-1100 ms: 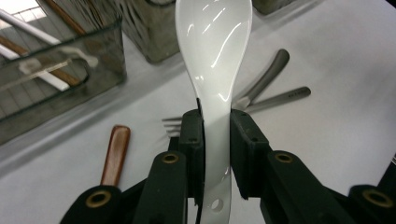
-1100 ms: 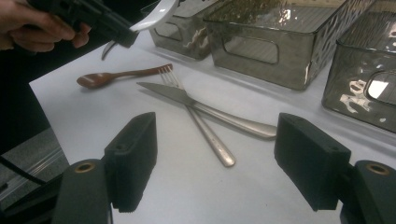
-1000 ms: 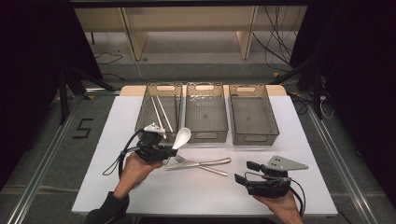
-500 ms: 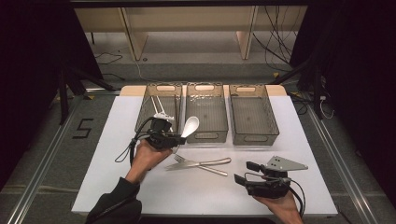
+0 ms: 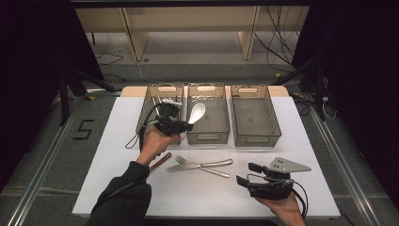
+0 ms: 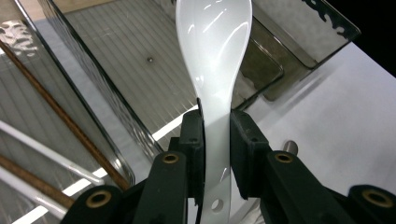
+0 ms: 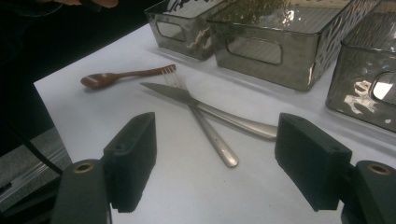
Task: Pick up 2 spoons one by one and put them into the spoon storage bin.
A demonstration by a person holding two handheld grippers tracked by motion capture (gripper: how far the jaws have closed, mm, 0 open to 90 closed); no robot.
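My left gripper [image 5: 182, 125] [image 6: 216, 135] is shut on the handle of a white ceramic spoon [image 5: 195, 113] [image 6: 213, 42]. The spoon's bowl hangs over the near left part of the middle grey bin [image 5: 208, 115] [image 6: 140, 60]. A metal knife [image 5: 200, 165] [image 7: 210, 112] and a metal fork [image 5: 207, 169] [image 7: 205, 126] lie crossed on the white table. A brown wooden spoon [image 5: 160, 161] [image 7: 121, 76] lies to their left. My right gripper [image 5: 247, 173] [image 7: 217, 163] rests near the table's front right, open and empty, facing the knife and fork.
Three grey bins stand in a row at the back; the left bin [image 5: 157, 101] holds chopsticks [image 6: 51, 107], and the right bin [image 5: 255, 113] looks empty. A cable [image 5: 134, 139] trails from the left gripper. Dark floor surrounds the table [image 5: 310, 155].
My left hand has carried the white spoon up and away from the table's middle toward the middle bin. The right gripper has stayed put.
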